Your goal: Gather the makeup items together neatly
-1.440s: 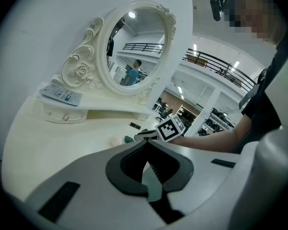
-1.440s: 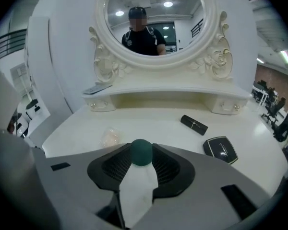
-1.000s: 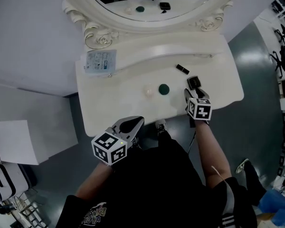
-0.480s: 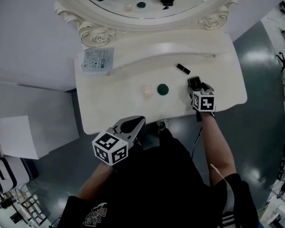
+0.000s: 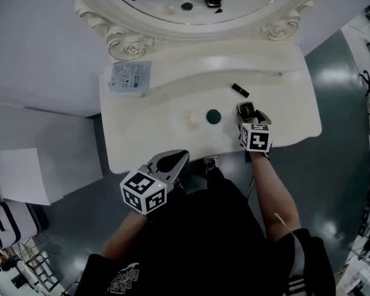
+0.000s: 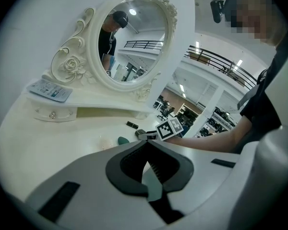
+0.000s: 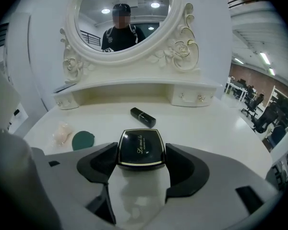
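Note:
A black square compact (image 7: 140, 147) lies on the white dressing table (image 5: 148, 134) between the jaws of my right gripper (image 7: 140, 161), which stand wide open with the pads close against its sides. In the head view the right gripper (image 5: 250, 115) is at the table's front right. A black lipstick (image 5: 238, 90) lies just beyond it. A round green puff (image 5: 213, 116) and a pale pink sponge (image 5: 192, 118) sit to the left. My left gripper (image 5: 172, 161) hangs shut and holding nothing off the table's front edge.
An oval mirror (image 5: 197, 5) in an ornate white frame stands at the back over a raised shelf with small drawers (image 7: 192, 97). A blue-white packet (image 5: 130, 79) lies on the shelf's left end. Grey floor surrounds the table.
The right gripper has shifted left towards the green puff and its jaws now stand around the compact, which has slid a little left. The left gripper has not moved.

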### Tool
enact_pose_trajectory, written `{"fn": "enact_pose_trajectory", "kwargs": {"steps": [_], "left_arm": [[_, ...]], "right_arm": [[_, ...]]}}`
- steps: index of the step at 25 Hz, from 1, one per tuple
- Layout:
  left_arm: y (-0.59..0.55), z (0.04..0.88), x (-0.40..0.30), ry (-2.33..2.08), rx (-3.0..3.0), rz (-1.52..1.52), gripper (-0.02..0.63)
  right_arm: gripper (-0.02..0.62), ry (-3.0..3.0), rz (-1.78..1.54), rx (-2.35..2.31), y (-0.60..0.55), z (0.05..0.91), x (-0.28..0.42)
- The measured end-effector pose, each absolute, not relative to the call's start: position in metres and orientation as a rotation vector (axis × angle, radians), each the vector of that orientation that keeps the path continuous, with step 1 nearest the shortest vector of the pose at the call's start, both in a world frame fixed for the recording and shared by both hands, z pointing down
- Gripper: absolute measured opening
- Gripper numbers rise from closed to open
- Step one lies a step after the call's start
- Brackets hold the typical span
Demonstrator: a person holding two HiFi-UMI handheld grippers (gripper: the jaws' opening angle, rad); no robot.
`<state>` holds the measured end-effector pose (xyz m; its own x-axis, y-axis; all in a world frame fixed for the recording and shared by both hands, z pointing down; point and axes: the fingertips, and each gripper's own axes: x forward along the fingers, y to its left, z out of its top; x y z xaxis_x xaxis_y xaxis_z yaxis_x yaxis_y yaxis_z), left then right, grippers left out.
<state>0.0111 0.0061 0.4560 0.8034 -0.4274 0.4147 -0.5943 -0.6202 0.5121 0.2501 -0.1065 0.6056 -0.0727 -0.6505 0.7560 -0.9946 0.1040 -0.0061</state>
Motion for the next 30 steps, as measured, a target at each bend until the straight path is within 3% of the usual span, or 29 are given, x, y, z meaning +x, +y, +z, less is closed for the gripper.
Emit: {"fn": "enact_pose_trajectory", "kwargs": {"steps": [8,30], "left_arm": [[0.010,0.454,-0.012,-0.759,2.332,0.325,0.008],[0.020,0.452,-0.031,-0.751,2.338,0.348,0.008]], "right_arm": [[0.319,-1.794,0.750,1.569,-0.102,0.612,0.207],[0.319,-1.794,0.734,1.536,-0.106,0.616,0.203]]}}
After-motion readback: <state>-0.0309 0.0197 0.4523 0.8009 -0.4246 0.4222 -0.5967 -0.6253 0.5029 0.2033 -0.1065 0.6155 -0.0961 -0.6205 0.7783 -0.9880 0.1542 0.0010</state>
